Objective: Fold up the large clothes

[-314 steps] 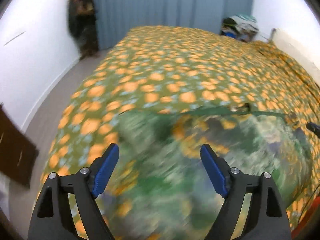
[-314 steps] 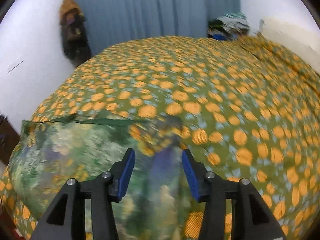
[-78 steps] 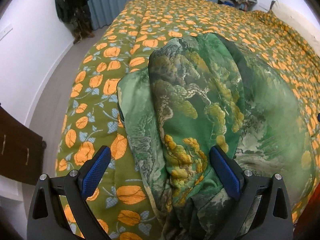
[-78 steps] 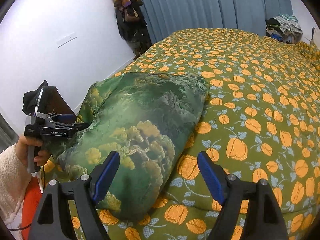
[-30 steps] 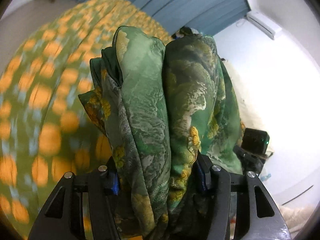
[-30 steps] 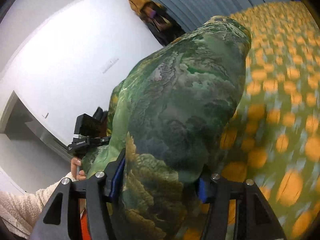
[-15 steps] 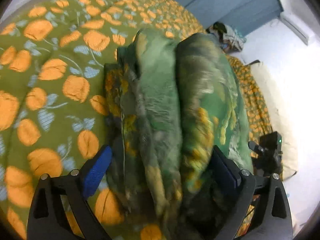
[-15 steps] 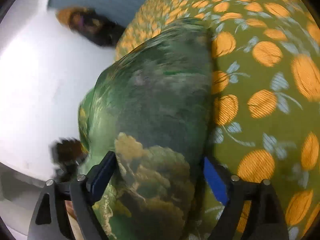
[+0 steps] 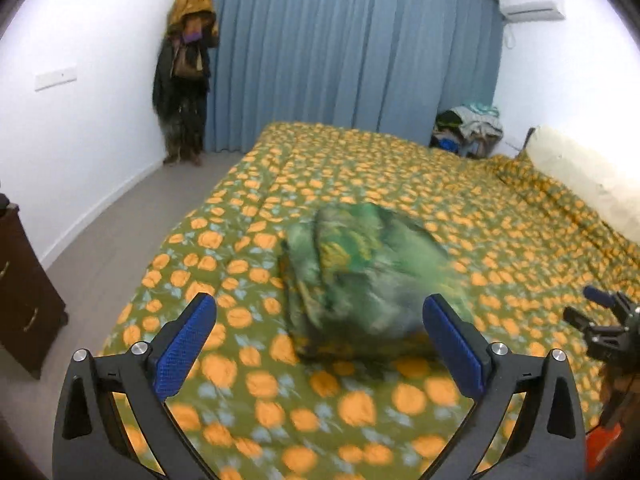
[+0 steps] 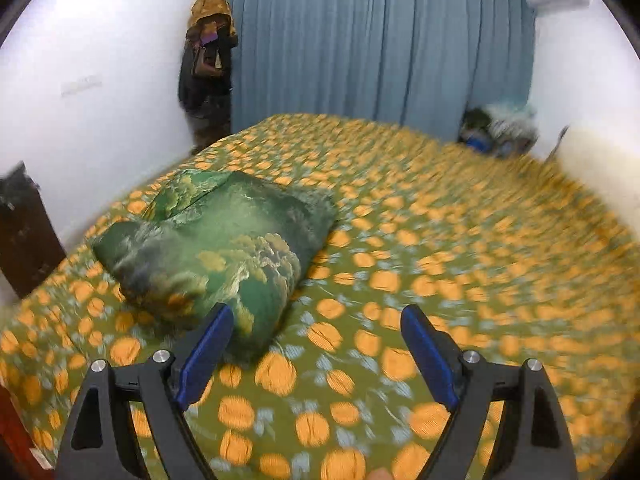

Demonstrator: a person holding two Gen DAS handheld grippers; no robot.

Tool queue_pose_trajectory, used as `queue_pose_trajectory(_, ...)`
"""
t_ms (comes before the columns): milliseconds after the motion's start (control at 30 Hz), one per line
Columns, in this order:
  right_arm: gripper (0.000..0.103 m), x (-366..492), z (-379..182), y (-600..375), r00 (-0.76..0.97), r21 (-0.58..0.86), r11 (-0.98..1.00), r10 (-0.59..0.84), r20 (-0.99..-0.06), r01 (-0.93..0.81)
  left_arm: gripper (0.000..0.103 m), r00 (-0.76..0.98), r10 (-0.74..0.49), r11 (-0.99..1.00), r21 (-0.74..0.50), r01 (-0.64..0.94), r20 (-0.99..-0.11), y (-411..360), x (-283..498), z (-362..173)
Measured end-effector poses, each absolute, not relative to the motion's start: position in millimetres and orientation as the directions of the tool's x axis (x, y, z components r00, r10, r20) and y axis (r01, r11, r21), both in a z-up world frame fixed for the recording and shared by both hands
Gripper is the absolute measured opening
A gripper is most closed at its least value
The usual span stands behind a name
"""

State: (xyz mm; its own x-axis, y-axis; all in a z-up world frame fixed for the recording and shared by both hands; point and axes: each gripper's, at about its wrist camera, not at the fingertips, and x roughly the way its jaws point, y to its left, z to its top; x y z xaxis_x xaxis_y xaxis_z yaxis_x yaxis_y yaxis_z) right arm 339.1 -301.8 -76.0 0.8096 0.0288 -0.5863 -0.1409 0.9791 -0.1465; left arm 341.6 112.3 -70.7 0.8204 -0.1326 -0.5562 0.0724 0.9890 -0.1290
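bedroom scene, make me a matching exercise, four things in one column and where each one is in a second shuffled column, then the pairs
Things:
1. folded green garment
2. blue curtain
3. air conditioner
4. dark wooden dresser

Places:
A. high on the wall, right of the curtain
B. covering the far wall behind the bed
C. lying on the orange-flowered bedspread, near the bed's front left part
D. on the floor by the left wall, beside the bed

Pairs: 1-C, 2-B, 3-A, 4-D

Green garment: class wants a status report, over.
Left gripper opening, empty. Right gripper open, empty. Green garment folded on bedspread. Nothing in the way.
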Motion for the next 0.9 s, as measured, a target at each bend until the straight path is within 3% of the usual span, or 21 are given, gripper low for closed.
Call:
queue_pose_trajectory(67, 0.087, 317.7, -65.9, -297.0, 0.805, -0.119, 0.984, 0.035, -0.592, -0.131, 0.103, 0.780, -0.102, 0.995, -0.052, 0.088, -0.617, 91.2, 336.8, -77.6)
queue_pose_trajectory(167, 0.087, 292.6, -58.5, -290.7, 0.798, -0.076, 0.991, 0.041, -0.601, -0.108, 0.103, 0.792, -0.052, 0.996, 0.027, 0.086, -0.609, 65.7, 310.3, -88.0)
queue_pose_trajectory(333, 0.087, 254.1, -55.4, -278.9, 0.768, -0.107, 0.993, -0.029, -0.639, -0.051, 0.103, 0.784, -0.091, 0.993, 0.002, 0.116, -0.614, 42.7, 268.5, -80.0)
queue_pose_trajectory(600, 0.087, 207.4, -40.5, -273.6, 0.776, -0.149, 0.989, -0.077, -0.626, -0.022, 0.103, 0.801, -0.061, 0.996, 0.014, 0.087, -0.596, 27.9, 226.1, -67.8)
queue_pose_trajectory(767, 0.087, 176.1, -35.6, -267.3, 0.799, -0.175, 0.984, -0.090, -0.595, -0.020, 0.103, 0.810, 0.035, 0.998, 0.056, -0.003, -0.585, 27.8, 206.1, -69.3)
queue_pose_trajectory(900, 0.087, 153.8, -37.6, -260.1, 0.797, -0.183, 0.982, -0.082, -0.598, -0.036, 0.103, 0.798, 0.045, 0.998, 0.065, -0.008, -0.602, 26.5, 188.9, -73.5)
